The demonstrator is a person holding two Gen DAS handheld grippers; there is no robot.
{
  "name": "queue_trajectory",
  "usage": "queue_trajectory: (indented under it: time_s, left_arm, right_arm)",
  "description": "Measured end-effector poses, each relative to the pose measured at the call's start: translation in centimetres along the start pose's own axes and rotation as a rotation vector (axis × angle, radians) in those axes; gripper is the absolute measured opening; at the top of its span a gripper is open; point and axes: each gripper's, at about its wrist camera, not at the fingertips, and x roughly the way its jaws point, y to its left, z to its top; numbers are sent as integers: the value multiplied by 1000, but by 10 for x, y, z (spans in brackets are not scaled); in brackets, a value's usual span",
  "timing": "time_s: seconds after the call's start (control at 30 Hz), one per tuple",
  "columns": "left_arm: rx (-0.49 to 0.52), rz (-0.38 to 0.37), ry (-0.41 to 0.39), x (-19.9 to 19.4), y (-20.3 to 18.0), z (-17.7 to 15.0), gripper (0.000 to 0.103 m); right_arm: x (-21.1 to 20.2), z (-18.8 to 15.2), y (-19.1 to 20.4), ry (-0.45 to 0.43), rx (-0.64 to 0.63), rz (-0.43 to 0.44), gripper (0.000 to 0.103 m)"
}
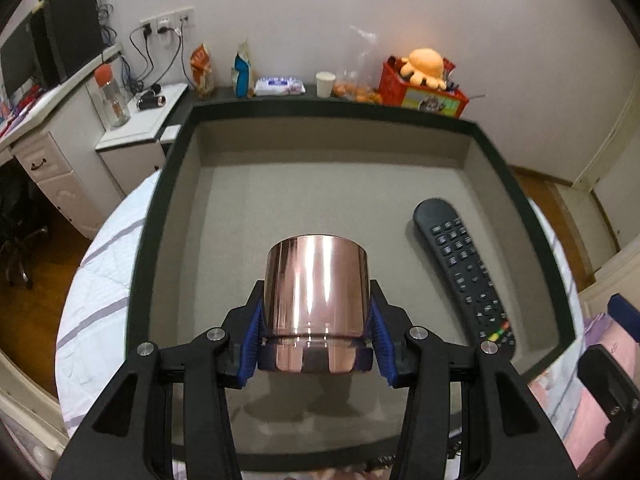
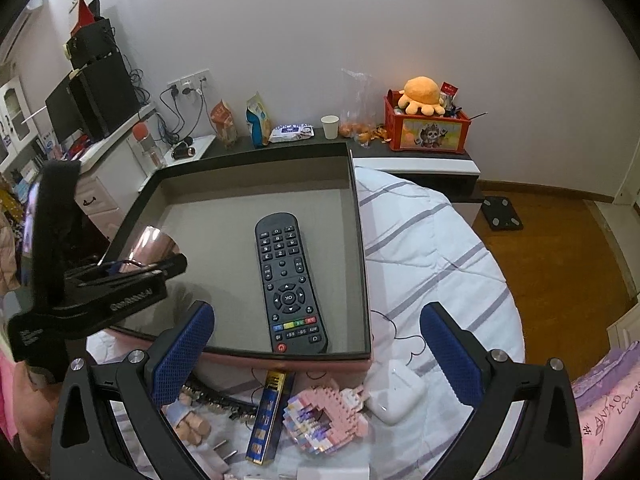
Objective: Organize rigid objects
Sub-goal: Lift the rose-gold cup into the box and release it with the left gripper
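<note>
Left tool (image 1: pixel 316 344) gripped copper-coloured metal cup (image 1: pixel 318 304) between blue pads (image 1: pixel 252 344), cup held above grey floor of black-rimmed tray (image 1: pixel 160 208). Whether cup touched floor: could not tell. Tray held one item: black remote (image 2: pixel 290 280), lying flat toward its right side, well apart from cup. Right tool (image 2: pixel 316 356) gaped wide, holding nothing, above bed (image 2: pixel 432 240) near tray's front edge. Pink block model (image 2: pixel 324 416), white earbud case (image 2: pixel 394 394), slim box (image 2: pixel 266 416) lay on bed outside tray.
</note>
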Motion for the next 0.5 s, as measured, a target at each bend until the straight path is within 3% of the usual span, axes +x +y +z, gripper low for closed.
queue_trajectory:
  time_s: [0.03, 0.13, 0.17, 0.5]
  left_arm:
    - [4, 8, 1, 1, -1, 0, 53]
    - [13, 32, -15, -1, -3, 0, 90]
    - [9, 39, -36, -5, -2, -1, 97]
    - [-40, 38, -99, -51, 15, -14, 103]
  right_arm:
    - [1, 0, 0, 3, 0, -1, 103]
    - [4, 0, 0, 9, 4, 0, 103]
    - [4, 0, 0, 11, 4, 0, 103]
    - [-20, -9, 4, -17, 6, 4, 103]
